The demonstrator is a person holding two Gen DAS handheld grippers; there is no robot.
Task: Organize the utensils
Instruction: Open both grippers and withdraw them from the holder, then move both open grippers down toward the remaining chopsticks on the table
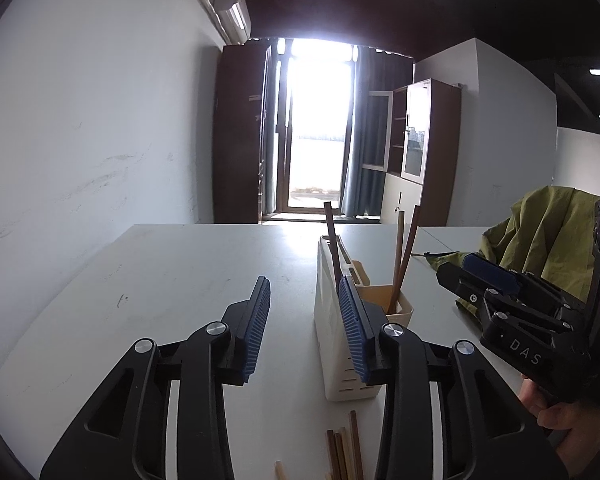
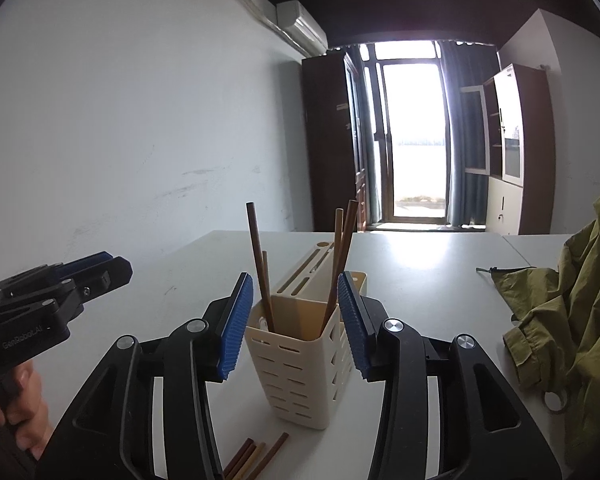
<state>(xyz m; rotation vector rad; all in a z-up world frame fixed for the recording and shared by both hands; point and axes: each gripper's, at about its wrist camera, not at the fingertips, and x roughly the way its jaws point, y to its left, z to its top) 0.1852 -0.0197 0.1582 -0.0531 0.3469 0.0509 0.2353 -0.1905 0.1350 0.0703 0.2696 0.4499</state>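
A broad white table [image 2: 420,280] spreads ahead of and beneath both claws. To the right of the right gripper [image 2: 296,320] an olive-green crumpled cloth jacket [image 2: 572,304] lies heaped on the table, well apart from the claw. The cream slotted plastic utensil holder [image 2: 296,368] stands upright on the table straight ahead of the right gripper, framed between its two blue ribbed pads [image 2: 236,328], which stand wide apart and hold nothing; whether they touch the holder's walls cannot be told. In the left wrist view the same holder sits just right of the left gripper [image 1: 304,324], partly behind that claw's right finger. The left gripper is spread wide too, empty, with bare table between its fingers. Four slim brown wooden chopsticks [image 2: 342,256] stand tilted in the holder's front compartment, two leaning left and two leaning right, their tops rising above the right claw's fingertips. Several more loose brown wooden chopsticks [image 2: 256,456] lie flat on the table below the holder, between the right gripper's arms and beside the left claw's right arm.
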